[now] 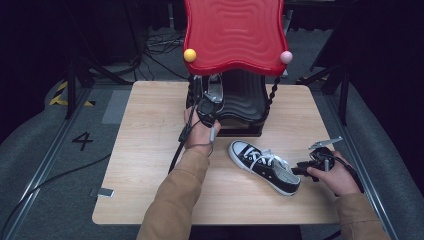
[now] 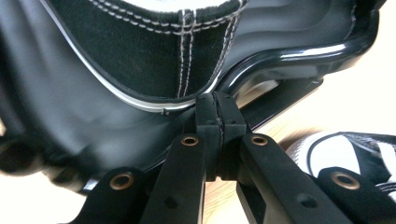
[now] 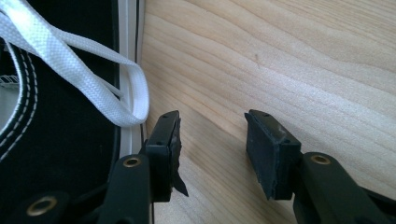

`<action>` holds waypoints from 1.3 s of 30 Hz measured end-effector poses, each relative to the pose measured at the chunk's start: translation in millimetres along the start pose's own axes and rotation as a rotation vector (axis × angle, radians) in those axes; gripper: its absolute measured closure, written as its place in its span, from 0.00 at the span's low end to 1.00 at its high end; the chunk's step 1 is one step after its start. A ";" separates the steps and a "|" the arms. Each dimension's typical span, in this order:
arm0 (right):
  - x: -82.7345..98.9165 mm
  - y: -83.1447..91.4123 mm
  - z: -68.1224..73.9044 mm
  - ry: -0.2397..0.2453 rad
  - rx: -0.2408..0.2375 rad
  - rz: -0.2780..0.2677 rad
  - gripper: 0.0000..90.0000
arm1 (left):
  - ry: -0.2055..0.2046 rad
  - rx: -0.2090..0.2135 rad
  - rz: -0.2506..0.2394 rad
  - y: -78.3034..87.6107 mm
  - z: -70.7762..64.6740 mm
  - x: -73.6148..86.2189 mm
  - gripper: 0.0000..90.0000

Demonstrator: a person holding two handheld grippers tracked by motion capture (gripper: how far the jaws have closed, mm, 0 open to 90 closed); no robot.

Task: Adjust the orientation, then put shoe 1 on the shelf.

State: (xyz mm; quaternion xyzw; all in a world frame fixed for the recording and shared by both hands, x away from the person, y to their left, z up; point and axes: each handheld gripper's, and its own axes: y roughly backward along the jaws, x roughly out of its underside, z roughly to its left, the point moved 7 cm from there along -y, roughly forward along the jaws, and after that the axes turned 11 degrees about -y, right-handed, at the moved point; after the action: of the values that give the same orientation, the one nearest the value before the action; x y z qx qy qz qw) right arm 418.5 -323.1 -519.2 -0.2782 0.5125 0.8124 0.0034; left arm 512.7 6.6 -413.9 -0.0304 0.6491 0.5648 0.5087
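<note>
A black canvas sneaker [image 1: 215, 91] with white stitching [image 2: 154, 51] lies on the glossy black lower shelf [image 2: 299, 51] of a rack. My left gripper [image 1: 209, 107] [image 2: 217, 116] is shut, pads pressed flat together, with its tips right at that sneaker's heel edge. I see nothing between the pads. A matching sneaker [image 1: 265, 165] [image 3: 60, 140] lies on the table, toe to the left. My right gripper [image 1: 301, 170] [image 3: 212, 140] stands open over bare wood beside this sneaker. Its left pad is next to a white lace loop [image 3: 93, 79].
The rack has a wavy red top [image 1: 235, 30] with a yellow ball [image 1: 190, 55] and a pink ball [image 1: 285, 57] at its corners. It stands at the far middle of the wooden table [image 1: 150, 150]. Cables lie on the floor behind.
</note>
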 end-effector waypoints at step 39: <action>-11.4 42.4 29.0 0.049 0.017 -0.049 0.69 | -0.048 0.193 0.139 66.2 -25.7 72.0 0.42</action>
State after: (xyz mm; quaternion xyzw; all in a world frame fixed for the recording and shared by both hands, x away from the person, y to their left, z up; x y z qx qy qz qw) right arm 402.9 -315.8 -469.5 -0.3105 0.5125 0.8004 0.0132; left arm 421.4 49.4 -421.5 0.0772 0.6886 0.5340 0.4844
